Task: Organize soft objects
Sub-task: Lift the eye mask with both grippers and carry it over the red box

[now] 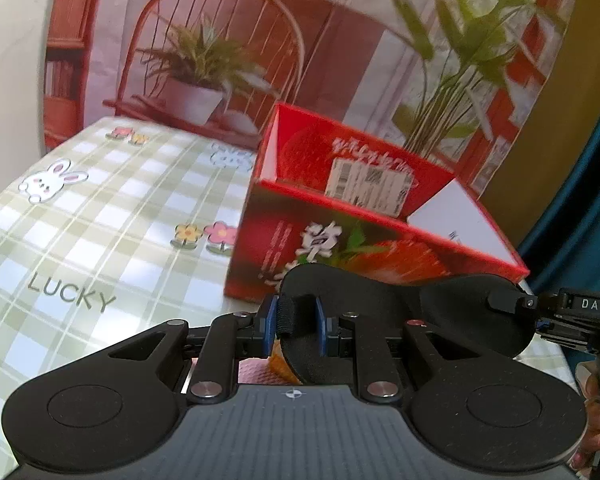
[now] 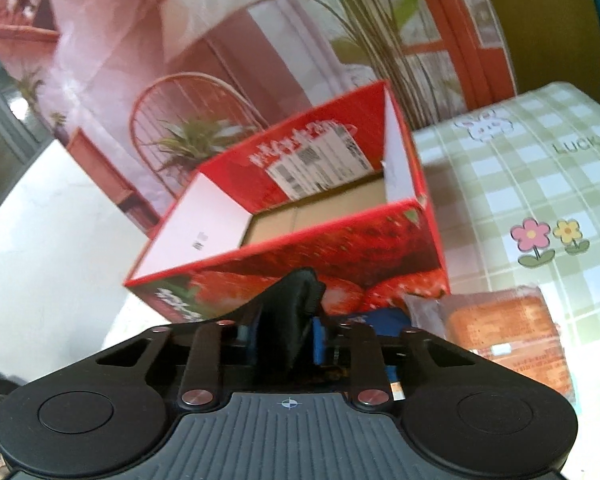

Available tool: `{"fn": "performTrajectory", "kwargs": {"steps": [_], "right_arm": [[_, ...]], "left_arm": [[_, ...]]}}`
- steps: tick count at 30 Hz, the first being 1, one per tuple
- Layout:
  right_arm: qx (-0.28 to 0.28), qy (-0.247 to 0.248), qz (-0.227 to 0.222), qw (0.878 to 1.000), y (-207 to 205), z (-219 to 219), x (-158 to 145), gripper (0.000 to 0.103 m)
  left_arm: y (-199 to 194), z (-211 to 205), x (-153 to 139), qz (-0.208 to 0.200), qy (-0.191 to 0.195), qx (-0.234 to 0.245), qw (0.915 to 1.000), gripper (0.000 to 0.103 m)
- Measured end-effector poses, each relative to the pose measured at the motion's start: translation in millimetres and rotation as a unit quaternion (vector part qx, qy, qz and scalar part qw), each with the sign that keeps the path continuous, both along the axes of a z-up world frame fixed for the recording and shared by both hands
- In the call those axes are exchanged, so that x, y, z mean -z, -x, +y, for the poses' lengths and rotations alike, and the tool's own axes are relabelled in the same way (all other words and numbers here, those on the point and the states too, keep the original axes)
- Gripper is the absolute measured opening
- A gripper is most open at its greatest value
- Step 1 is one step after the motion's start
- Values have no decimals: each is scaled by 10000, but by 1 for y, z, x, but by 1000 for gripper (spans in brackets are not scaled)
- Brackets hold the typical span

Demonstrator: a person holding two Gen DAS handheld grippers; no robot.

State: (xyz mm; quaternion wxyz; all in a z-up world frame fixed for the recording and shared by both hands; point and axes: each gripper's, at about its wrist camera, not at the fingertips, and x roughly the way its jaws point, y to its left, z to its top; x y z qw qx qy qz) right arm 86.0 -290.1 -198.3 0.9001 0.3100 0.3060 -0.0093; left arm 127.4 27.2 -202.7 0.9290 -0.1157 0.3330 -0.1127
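Left tool (image 1: 296, 320): closed narrowly on one end of a black sleep mask (image 1: 400, 312); the strap part is pinched between the blue pads (image 1: 270, 322).
Right tool (image 2: 286, 336): closed narrowly on a bunched black fold of the same mask (image 2: 296, 308); in the left view its tip (image 1: 540, 304) is seen gripping the mask's far lobe.
Mask position: held off the surface between both tools, just in front of the red box.
Mask long axis: stretched side to side, from the left tool across to the right tool; its broad face is turned roughly upward.
Under the tools: an orange packet (image 2: 504, 344) and a blue item (image 2: 384, 318) are seen lying on the surface; the blue item cannot be identified.
Surface (image 1: 80, 240): covered by a green checked cloth with rabbits and flowers.
Red box (image 2: 300, 220): open at the top, with a bare cardboard floor; it stands directly ahead of both tools, its near wall just beyond the mask.
Key relation: the box opening lies forward and slightly above the mask, and both hands are judged about equally near.
Next move, as judged: the mask needs lifting over the near wall.
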Motion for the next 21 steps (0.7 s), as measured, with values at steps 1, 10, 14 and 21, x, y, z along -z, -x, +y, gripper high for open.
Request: {"fn": "performTrajectory", "kwargs": {"steps": [1, 10, 14, 21], "right_arm": [[-43, 97, -27, 9999, 1, 2, -5, 19], [-442, 815, -352, 9951, 9, 23, -50, 19], [-546, 886, -547, 9931, 7, 26, -67, 16], [-581, 1175, -817, 9880, -12, 23, -95, 16]], "left_arm": [[2, -1, -3, -81, -7, 22, 10000, 21], [10, -4, -29, -596, -62, 28, 9982, 18], [8, -2, -51, -918, -106, 6, 9957, 18], [-11, -9, -94, -1540, -226, -17, 9878, 18]]}}
